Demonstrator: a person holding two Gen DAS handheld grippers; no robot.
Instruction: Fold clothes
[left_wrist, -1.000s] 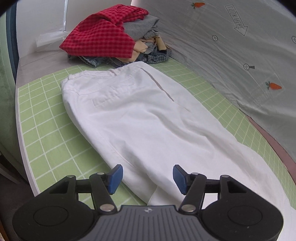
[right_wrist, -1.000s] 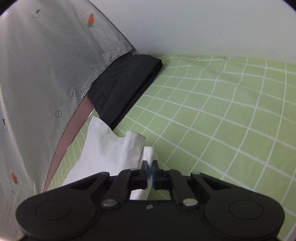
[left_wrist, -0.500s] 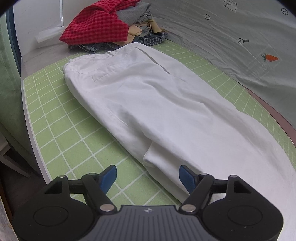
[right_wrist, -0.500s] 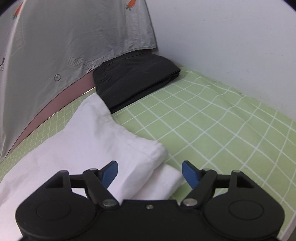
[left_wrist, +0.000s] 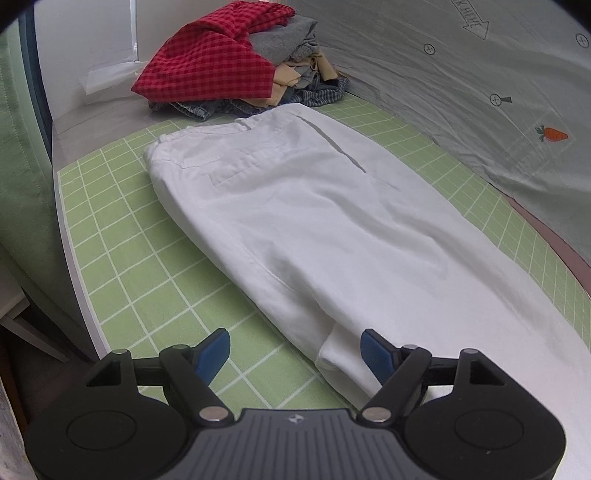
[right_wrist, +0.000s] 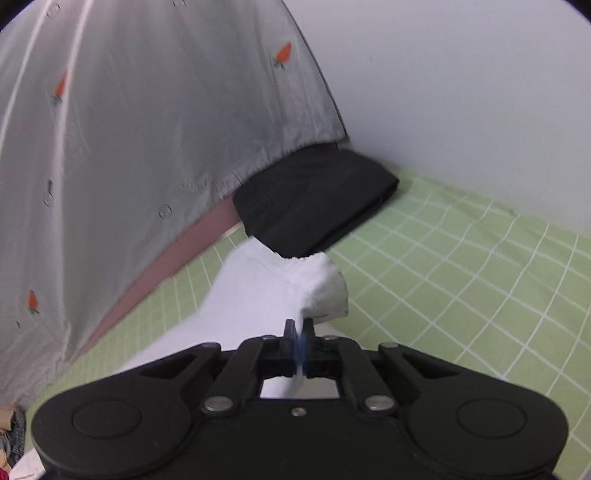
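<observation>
White trousers (left_wrist: 314, 221) lie folded lengthwise on the green grid mat (left_wrist: 122, 229), waistband at the far end. My left gripper (left_wrist: 293, 345) hovers low over their near edge, jaws wide and still opening. The cloth edge lies below the right blue pad and nothing is pinched. In the right wrist view my right gripper (right_wrist: 299, 332) is shut on the leg end of the white trousers (right_wrist: 266, 291), which hangs lifted off the mat (right_wrist: 461, 277) in a bunched peak.
A pile of clothes topped by a red checked shirt (left_wrist: 229, 62) sits beyond the waistband. A folded black garment (right_wrist: 317, 206) lies near the wall corner. A grey carrot-print sheet (left_wrist: 461, 74) borders the mat's far side. The mat's left edge drops off.
The right gripper opened over the leg end, then shut on it and rose with it. The left gripper's jaws spread wider, and it shifted along the trousers' near edge.
</observation>
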